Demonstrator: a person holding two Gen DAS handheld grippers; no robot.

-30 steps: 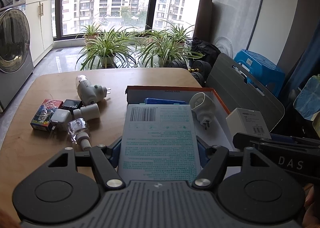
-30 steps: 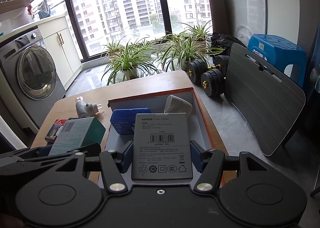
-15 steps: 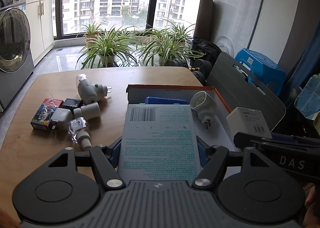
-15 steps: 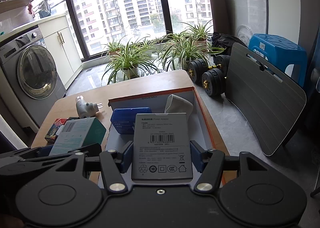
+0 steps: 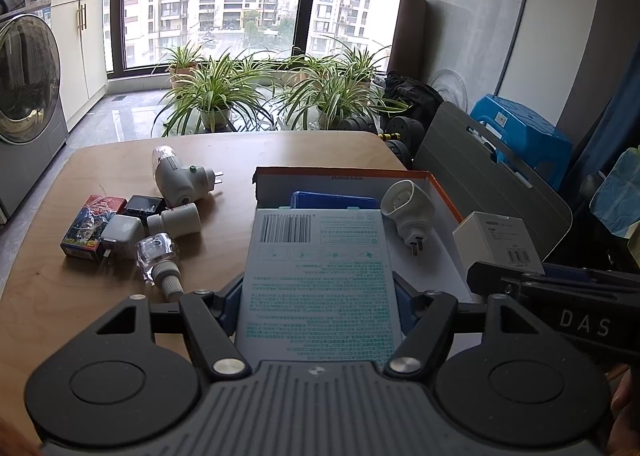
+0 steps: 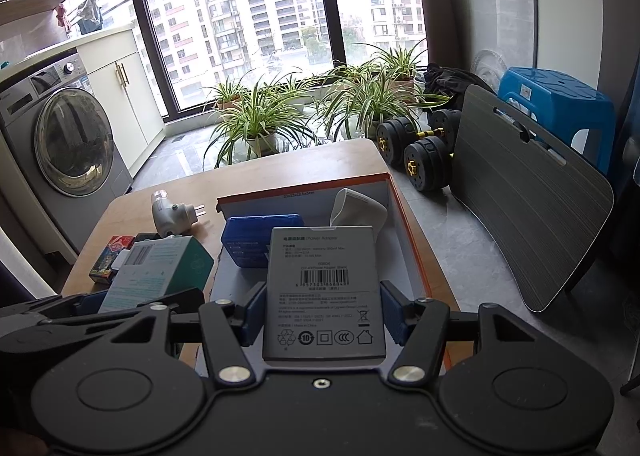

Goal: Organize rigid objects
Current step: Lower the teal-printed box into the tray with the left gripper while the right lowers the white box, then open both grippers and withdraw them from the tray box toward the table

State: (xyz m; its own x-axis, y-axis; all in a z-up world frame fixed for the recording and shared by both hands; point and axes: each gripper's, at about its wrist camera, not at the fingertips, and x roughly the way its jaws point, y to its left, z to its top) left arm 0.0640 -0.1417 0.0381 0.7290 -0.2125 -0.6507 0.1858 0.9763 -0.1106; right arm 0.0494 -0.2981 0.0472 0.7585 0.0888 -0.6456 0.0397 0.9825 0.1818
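Teal-printed white carton [image 5: 318,288], clamped in left gripper [image 5: 318,308], at 6 o'clock over orange-rimmed box [image 5: 442,192]. Grey power-adapter carton [image 6: 324,296], clenched in right gripper [image 6: 324,312], above same box. Loose plugs [image 5: 180,180] on wooden table [image 5: 60,296], 10 o'clock.

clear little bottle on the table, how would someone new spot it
On the wooden table, left of the orange-rimmed box, sits a cluster of small items. The clear bottle lies at its near edge, the only see-through piece, with a ribbed pale cap pointing toward the camera.
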